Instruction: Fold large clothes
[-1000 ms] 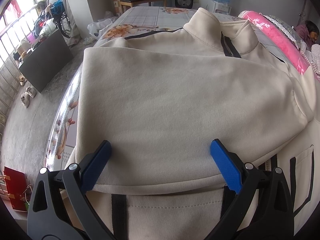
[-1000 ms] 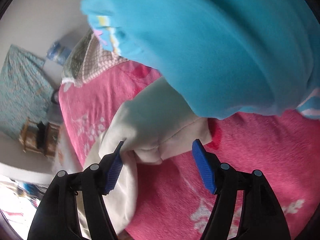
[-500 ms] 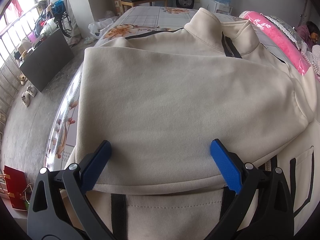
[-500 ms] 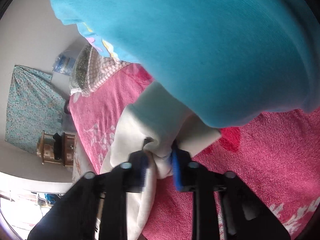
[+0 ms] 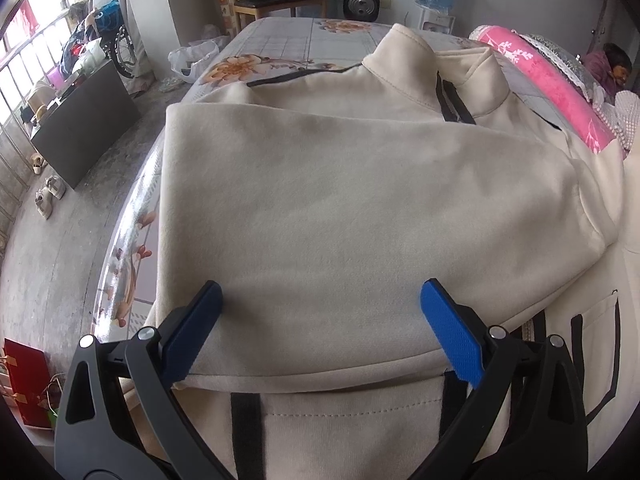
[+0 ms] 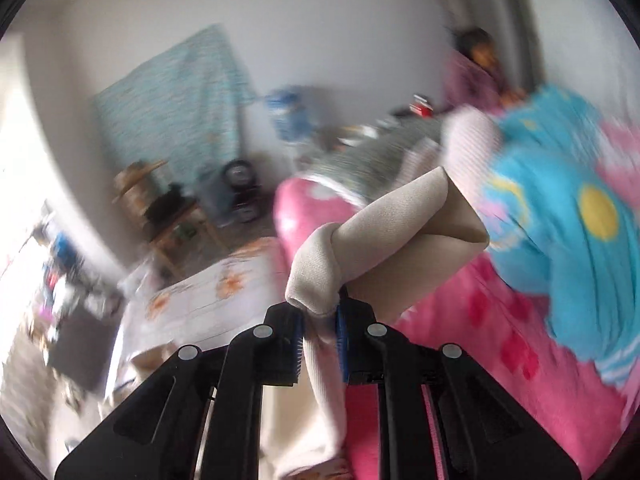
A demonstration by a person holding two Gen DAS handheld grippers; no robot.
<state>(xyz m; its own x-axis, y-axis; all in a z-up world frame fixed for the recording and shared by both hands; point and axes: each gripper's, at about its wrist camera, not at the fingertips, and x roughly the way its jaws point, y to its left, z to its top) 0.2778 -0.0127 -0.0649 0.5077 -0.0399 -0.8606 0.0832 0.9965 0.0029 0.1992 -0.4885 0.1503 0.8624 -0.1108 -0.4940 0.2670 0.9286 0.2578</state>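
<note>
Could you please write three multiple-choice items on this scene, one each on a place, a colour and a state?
1. Where do the left gripper's fingers stand?
A. Over the folded jacket
B. Over the floor
C. Over the pink blanket

2. What colour are the left gripper's pads?
A. Red
B. Blue
C. Green

3. What is the right gripper doing?
A. Standing wide open with nothing in it
B. Shut on the blue cloth
C. Shut on the sleeve

Answers:
1. A: the left wrist view shows both fingers apart above the cream fabric on the bed.
2. B: both pads show blue against the black frames.
3. C: its jaws have just been closing, and cream sleeve fabric is pinched between the pads, the cuff sticking up beyond them.
</note>
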